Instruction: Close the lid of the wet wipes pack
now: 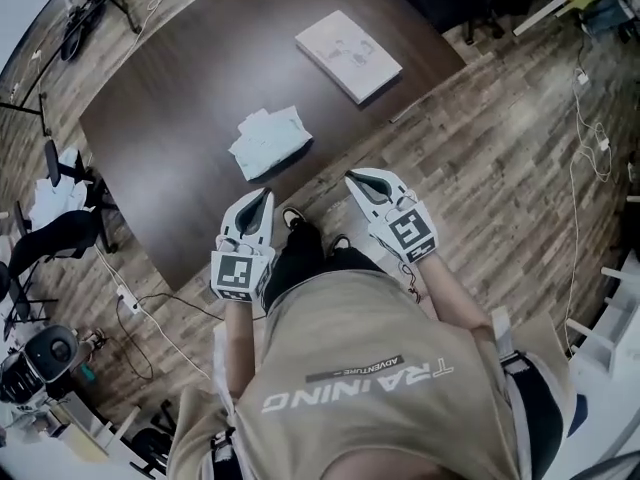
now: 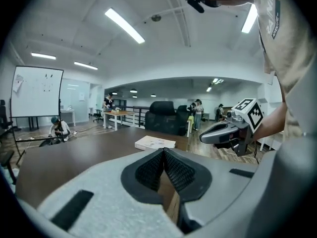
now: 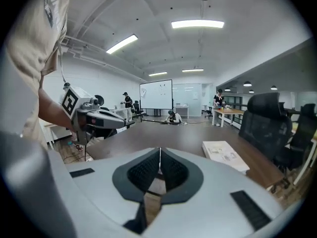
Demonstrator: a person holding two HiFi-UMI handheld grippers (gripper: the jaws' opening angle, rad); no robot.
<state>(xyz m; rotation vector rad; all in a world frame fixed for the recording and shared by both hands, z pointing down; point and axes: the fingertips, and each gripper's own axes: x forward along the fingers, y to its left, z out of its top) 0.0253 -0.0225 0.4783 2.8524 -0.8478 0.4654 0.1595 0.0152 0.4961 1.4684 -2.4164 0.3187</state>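
The wet wipes pack (image 1: 270,140), pale and crumpled-looking, lies on the dark brown table (image 1: 180,118) near its front edge. Whether its lid is up I cannot tell. My left gripper (image 1: 265,196) is over the table edge just below the pack, jaws shut and empty. My right gripper (image 1: 352,178) hangs over the floor to the right of the pack, also shut with nothing in it. Both gripper views show the tips pressed together, the left gripper (image 2: 163,151) and the right gripper (image 3: 159,150). The pack is hidden in both gripper views.
A flat white box (image 1: 348,55) lies at the table's far right, also seen as the box (image 2: 155,143) and the box (image 3: 225,155). Cables and a power strip (image 1: 128,299) run over the wooden floor at left. Black office chairs (image 3: 265,118) and people stand farther off.
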